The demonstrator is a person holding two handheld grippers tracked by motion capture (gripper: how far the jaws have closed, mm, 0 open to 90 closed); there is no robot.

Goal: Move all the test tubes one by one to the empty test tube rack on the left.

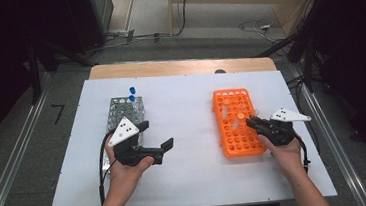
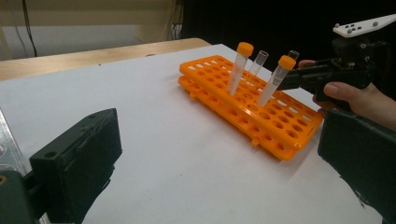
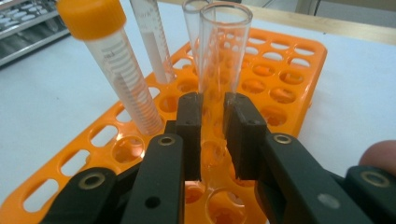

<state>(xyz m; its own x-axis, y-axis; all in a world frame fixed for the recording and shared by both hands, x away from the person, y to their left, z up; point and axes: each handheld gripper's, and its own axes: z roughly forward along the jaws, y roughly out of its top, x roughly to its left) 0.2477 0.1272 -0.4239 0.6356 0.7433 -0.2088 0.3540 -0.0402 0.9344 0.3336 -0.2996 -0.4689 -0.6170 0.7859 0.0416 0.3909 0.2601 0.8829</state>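
Jaws of the right gripper (image 3: pixel 212 135) fill the bottom of the right gripper view, clamped on an uncapped clear tube (image 3: pixel 219 70) that stands in a hole of the orange rack (image 3: pixel 289 70). Just left of it in that frame leans an orange-capped tube (image 3: pixel 116 70), with a second capped tube and another clear one close behind, crowding the grip. At upper left of the same frame a metal rack (image 3: pixel 28 28) lies well apart.

Low in the left gripper view, the left gripper (image 2: pixel 210 158) has its jaws wide apart with bare white tabletop (image 2: pixel 154 116) between them; farther off, at right centre, this view shows the right gripper side-on against the tubes, which its own camera cannot give.

High view puts the orange rack right of centre, the right gripper (image 1: pixel 251 122) at its right edge, the left gripper (image 1: pixel 156 138) at left centre beside the metal rack, where two blue caps (image 1: pixel 131 94) rise at the far end.
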